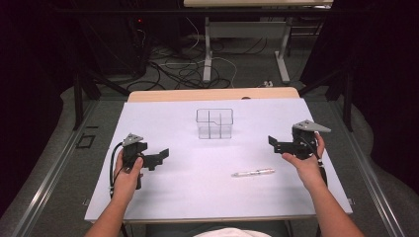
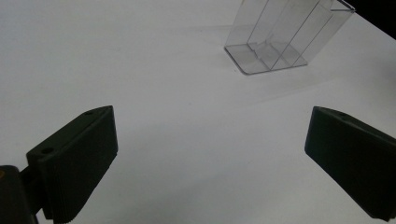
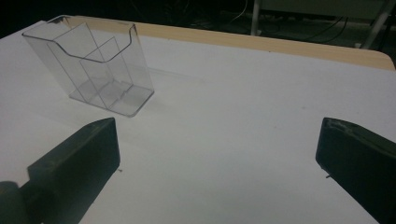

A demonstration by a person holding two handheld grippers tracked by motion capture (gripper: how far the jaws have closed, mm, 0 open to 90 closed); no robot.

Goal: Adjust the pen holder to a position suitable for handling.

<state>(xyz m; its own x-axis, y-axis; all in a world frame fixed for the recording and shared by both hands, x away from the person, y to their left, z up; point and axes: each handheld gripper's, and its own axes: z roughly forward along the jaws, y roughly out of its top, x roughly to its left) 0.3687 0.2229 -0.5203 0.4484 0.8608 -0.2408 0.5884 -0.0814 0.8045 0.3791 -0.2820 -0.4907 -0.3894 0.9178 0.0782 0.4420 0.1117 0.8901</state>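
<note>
A clear plastic holder point(image 1: 214, 123) with several compartments stands upright and empty at the middle of the white table point(image 1: 197, 192). A white pen point(image 1: 253, 173) lies flat on the near right part, in front of my right hand. My left gripper point(image 1: 158, 157) hovers at the left, open and holding nothing, pointing right. My right gripper point(image 1: 274, 144) hovers at the right, open and holding nothing, pointing left. In the left gripper view the holder point(image 2: 280, 42) sits far ahead of the open left gripper point(image 2: 208, 116). The right gripper view has the holder point(image 3: 93, 70) ahead left of the open right gripper point(image 3: 217, 123).
The white sheet leaves a strip of wooden tabletop point(image 1: 212, 94) bare at the far edge. Beyond it are another table's legs point(image 1: 207, 54) and loose cables point(image 1: 173, 69) on the floor. Metal rails point(image 1: 49, 173) run along both sides.
</note>
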